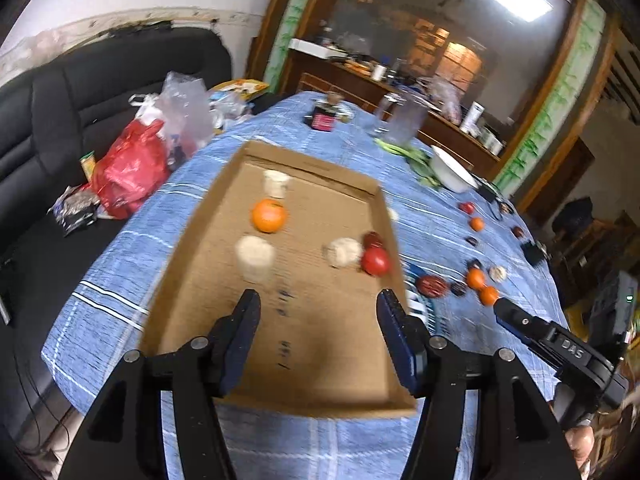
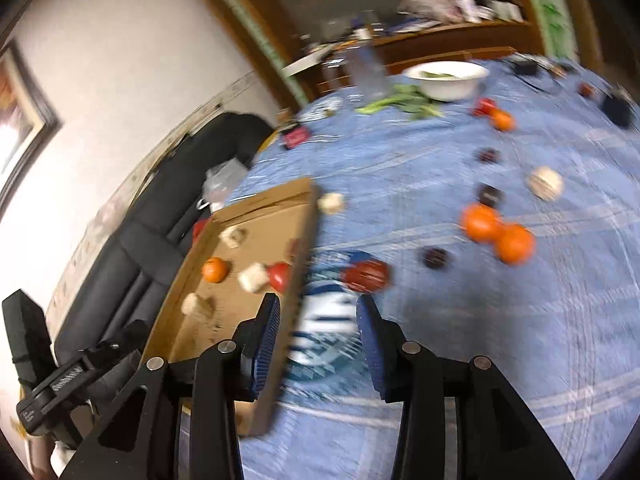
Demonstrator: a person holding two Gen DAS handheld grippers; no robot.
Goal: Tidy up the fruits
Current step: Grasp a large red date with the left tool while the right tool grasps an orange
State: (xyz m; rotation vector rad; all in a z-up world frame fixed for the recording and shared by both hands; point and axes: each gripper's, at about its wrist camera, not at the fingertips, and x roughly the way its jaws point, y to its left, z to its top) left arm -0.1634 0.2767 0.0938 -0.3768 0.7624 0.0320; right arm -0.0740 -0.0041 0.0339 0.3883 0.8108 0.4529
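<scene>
Fruits sit in a brown box and on a blue cloth.

The left gripper point(image 1: 318, 320) hangs over the cardboard box point(image 1: 224, 216), jaws apart and holding nothing. Past its tips lie a round orange point(image 1: 268, 215), a shiny red fruit point(image 1: 375, 261) and pale lumps. The right gripper point(image 2: 318, 322) is apart too, empty, with two oranges point(image 2: 498, 232) ahead to its right on the blue cloth point(image 2: 500, 320).
</scene>
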